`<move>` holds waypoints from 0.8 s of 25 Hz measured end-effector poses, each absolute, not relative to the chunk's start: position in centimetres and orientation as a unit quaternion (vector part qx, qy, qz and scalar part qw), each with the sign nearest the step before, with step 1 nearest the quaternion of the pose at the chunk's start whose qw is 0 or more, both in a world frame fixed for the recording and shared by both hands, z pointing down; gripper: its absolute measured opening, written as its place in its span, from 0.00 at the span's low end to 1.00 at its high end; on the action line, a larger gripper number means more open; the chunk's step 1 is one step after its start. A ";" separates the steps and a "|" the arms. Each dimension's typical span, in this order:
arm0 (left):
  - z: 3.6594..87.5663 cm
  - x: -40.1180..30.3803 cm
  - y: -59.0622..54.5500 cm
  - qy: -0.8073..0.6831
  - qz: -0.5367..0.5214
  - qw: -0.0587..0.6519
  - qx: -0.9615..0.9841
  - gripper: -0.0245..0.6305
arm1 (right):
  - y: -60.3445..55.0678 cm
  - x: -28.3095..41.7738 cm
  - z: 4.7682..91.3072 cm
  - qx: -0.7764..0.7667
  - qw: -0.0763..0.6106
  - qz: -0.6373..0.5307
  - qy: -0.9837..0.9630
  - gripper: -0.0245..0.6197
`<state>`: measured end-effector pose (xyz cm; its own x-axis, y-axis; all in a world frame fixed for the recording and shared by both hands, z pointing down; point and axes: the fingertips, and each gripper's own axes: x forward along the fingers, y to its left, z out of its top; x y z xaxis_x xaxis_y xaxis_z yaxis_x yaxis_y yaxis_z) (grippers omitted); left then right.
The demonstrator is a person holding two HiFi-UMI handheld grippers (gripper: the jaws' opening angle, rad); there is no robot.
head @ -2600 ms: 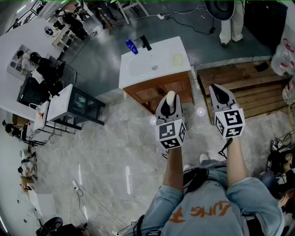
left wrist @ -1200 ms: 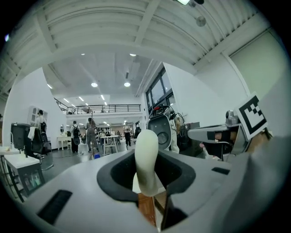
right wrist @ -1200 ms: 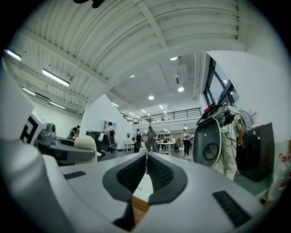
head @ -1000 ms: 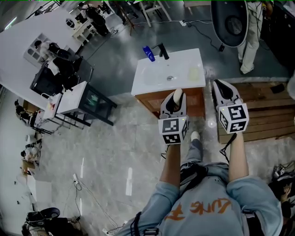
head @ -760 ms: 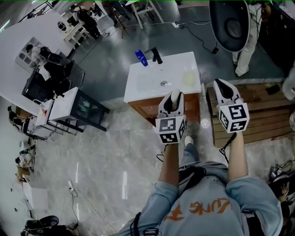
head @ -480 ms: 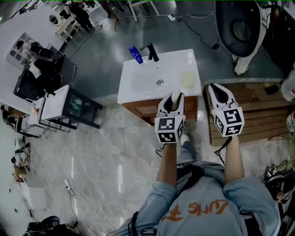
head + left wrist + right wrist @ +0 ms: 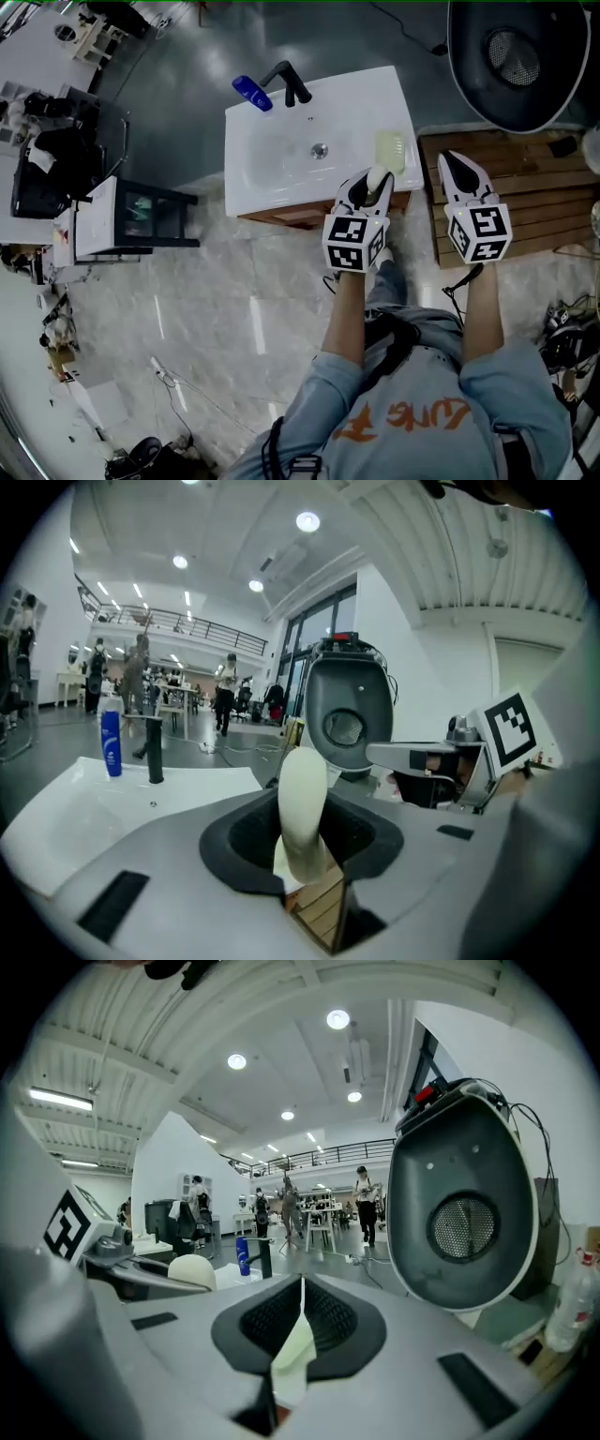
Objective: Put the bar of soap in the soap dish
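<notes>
Left gripper (image 7: 366, 192) is pinching a cream oval bar of soap (image 7: 302, 803) near the pale green soap dish (image 7: 390, 150) on a white washbasin (image 7: 281, 150). Right gripper (image 7: 461, 176) is hovering, pressed together.

Your left gripper (image 7: 367, 192) hangs over the near right corner of the washstand top (image 7: 272, 164), with the bar of soap (image 7: 378, 178) upright between its jaws. The soap dish (image 7: 391, 150) lies on the top just ahead of that gripper, near the right edge. Ahead and to its left the drain (image 7: 320, 150) sits in the basin. Farther that way the tap (image 7: 286, 82) stands at the back edge, with the bottle (image 7: 251, 93) to the tap's left. Your right gripper (image 7: 459, 173) is beside the left one, on its right, over the wooden pallet (image 7: 544, 197). A round hood (image 7: 520, 56) stands ahead of it, beyond the pallet.
</notes>
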<state>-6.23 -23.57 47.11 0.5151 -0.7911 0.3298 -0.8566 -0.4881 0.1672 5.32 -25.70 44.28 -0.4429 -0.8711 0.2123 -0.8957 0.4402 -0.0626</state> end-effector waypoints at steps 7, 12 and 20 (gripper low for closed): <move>53.2 -5.3 -29.4 -0.407 0.137 0.237 0.872 0.23 | -31.4 5.6 48.2 0.542 0.118 0.118 -0.824 0.08; 56.0 -4.5 -32.5 -0.386 0.153 0.280 0.866 0.23 | -34.8 7.1 50.0 0.537 0.141 0.132 -0.821 0.09; 59.7 -3.4 -34.6 -0.366 0.197 0.334 0.846 0.23 | -38.2 8.1 53.1 0.515 0.160 0.167 -0.825 0.09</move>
